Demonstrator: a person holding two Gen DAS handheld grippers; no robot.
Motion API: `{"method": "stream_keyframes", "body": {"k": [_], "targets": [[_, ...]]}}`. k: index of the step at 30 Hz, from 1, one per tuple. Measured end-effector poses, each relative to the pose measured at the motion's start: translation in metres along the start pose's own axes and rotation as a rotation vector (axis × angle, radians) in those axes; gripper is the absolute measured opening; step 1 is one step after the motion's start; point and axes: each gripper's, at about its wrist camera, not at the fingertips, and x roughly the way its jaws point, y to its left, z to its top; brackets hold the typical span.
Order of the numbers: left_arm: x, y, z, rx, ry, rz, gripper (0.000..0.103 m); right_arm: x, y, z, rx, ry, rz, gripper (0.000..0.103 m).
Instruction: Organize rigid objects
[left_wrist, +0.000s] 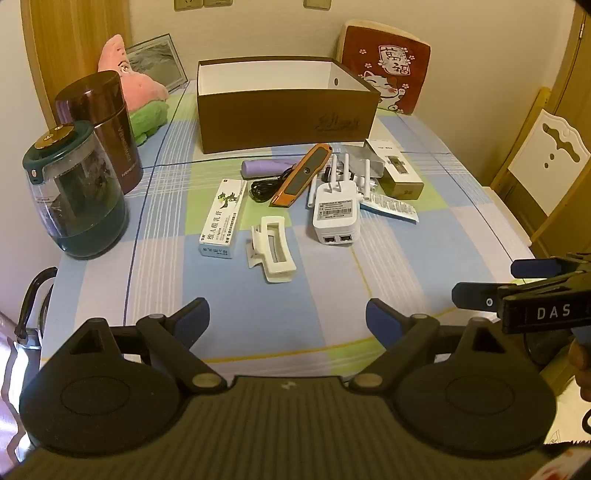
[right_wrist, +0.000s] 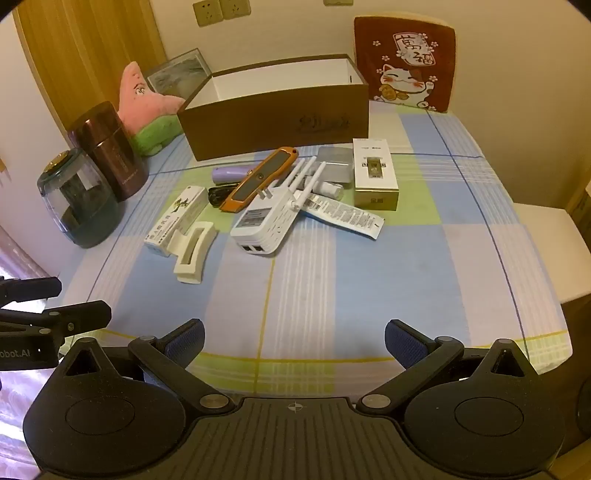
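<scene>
A pile of small items lies mid-table in front of an open brown box (left_wrist: 284, 122) (right_wrist: 280, 122): a white hair claw (left_wrist: 273, 251) (right_wrist: 194, 254), a white router with antennas (left_wrist: 336, 210) (right_wrist: 264, 225), an orange utility knife (left_wrist: 301, 173) (right_wrist: 258, 179), a white medicine carton (left_wrist: 223, 218) (right_wrist: 177, 214), a purple tube (left_wrist: 266, 168) (right_wrist: 231, 172), a black cable (left_wrist: 264, 190) and a gold-and-white carton (left_wrist: 399, 170) (right_wrist: 375, 175). My left gripper (left_wrist: 288, 317) and right gripper (right_wrist: 293, 341) both hover open over the table's near edge, empty. The right gripper (left_wrist: 484, 284) shows at the left wrist view's edge.
A glass kettle (left_wrist: 74, 195) (right_wrist: 79, 199) and a maroon canister (left_wrist: 110, 125) (right_wrist: 110, 147) stand at the left, with a pink and green plush (left_wrist: 144, 96) (right_wrist: 147, 110) behind. A red cat cushion (left_wrist: 388, 70) (right_wrist: 404, 62) leans at the back. A white chair (left_wrist: 546, 158) is on the right.
</scene>
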Motion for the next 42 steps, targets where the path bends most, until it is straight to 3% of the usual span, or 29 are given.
{"method": "stream_keyframes", "body": {"k": [42], "targets": [[0.008,0.007,0.007,0.000,0.010,-0.001,0.090,0.005,0.000,0.006,-0.003,0.007,0.007,0.101]]}}
